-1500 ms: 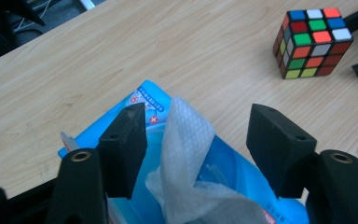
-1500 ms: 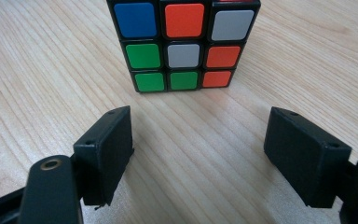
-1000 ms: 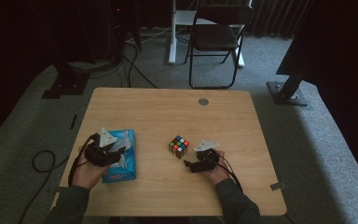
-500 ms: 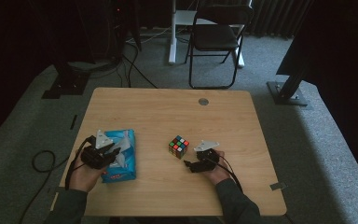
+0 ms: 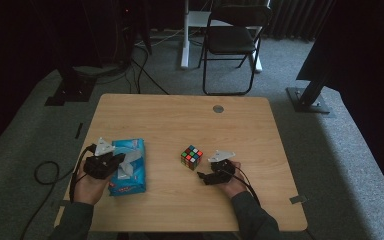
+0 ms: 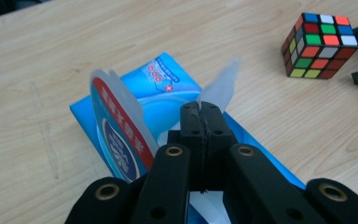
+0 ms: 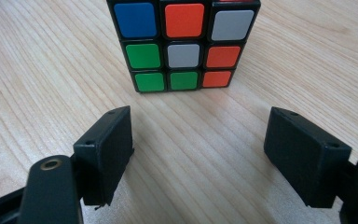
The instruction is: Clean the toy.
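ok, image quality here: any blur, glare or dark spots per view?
High view: dim overall, floor and corners nearly black, table evenly lit. Left gripper view: tissue above the closed left gripper soft-edged, tissue pack sharp. Right gripper view: cube crisp, no glare; right gripper slightly soft.

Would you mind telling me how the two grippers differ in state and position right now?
The left gripper has just been closing and is shut on a white tissue over the blue tissue pack, while the right gripper stands wide open with nothing between its jaws. The left gripper is at the pack, whereas the right gripper sits just short of the puzzle cube, apart from it. Both sit low at the wooden table, each held in a hand.
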A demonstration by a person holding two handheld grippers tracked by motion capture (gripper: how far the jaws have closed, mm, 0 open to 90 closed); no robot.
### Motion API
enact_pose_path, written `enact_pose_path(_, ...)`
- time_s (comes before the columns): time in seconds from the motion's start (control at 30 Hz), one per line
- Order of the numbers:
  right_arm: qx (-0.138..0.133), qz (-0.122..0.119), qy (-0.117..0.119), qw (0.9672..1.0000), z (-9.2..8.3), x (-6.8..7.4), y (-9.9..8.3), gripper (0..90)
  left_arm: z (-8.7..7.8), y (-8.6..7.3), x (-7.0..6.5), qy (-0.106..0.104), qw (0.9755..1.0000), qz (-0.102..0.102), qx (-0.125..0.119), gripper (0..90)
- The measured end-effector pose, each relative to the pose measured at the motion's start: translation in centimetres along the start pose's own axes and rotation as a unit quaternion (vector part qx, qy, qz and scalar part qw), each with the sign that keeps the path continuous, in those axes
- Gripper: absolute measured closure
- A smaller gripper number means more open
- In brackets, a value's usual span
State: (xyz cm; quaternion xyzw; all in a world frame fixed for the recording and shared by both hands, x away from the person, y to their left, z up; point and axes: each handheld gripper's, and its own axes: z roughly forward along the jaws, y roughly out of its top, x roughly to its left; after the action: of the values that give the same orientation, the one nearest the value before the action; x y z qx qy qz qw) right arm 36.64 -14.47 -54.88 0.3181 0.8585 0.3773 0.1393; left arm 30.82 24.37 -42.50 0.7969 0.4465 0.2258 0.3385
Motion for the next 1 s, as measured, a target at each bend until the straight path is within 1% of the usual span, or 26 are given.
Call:
enact_pose_path(0.07,0.000,0.000,0.000,1.0000,0.0,0.0,0.0,23.3,-0.1,0.2,0.1,-0.002,1.0000,0.002,-0.002,89.9)
enact_pose_path(0.17,0.000,0.000,0.000,1.0000,0.0,0.0,0.0,23.3,-0.1,0.3,0.1,-0.006,0.9999,-0.002,-0.009,89.9)
enact_pose_path(0.2,0.000,0.000,0.000,1.0000,0.0,0.0,0.0,23.3,-0.3,0.4,0.3,-0.015,0.9997,-0.005,-0.017,89.9)
enact_pose_path(0.23,0.000,0.000,0.000,1.0000,0.0,0.0,0.0,23.3,-0.4,0.6,0.3,-0.017,0.9996,-0.007,-0.022,89.9)
enact_pose_path(0.33,0.000,0.000,0.000,1.0000,0.0,0.0,0.0,23.3,-0.4,0.9,0.4,-0.015,0.9996,-0.002,-0.024,89.9)
enact_pose_path(0.47,0.000,0.001,0.000,1.0000,0.0,0.0,0.0,23.3,-0.5,1.0,0.4,-0.015,0.9995,-0.004,-0.027,90.0)
enact_pose_path(0.57,0.000,0.001,0.000,1.0000,0.0,0.0,0.0,23.3,-0.7,1.3,0.6,-0.017,0.9992,-0.010,-0.036,90.0)
enact_pose_path(0.63,0.000,0.001,0.000,1.0000,0.0,0.0,0.0,23.3,-0.9,1.4,0.7,-0.023,0.9988,-0.014,-0.041,90.0)
enact_pose_path(0.83,0.000,0.001,0.000,1.0000,0.0,0.0,0.0,23.3,-1.1,1.6,0.9,-0.026,0.9983,-0.019,-0.050,90.0)
enact_pose_path(0.93,0.000,0.000,0.000,1.0000,0.0,0.0,0.0,23.3,-1.2,1.8,1.0,-0.027,0.9981,-0.018,-0.053,90.0)
enact_pose_path(1.0,0.000,0.000,0.000,1.0000,0.0,0.0,0.0,23.3,-1.5,2.1,0.9,-0.023,0.9980,-0.014,-0.057,90.0)
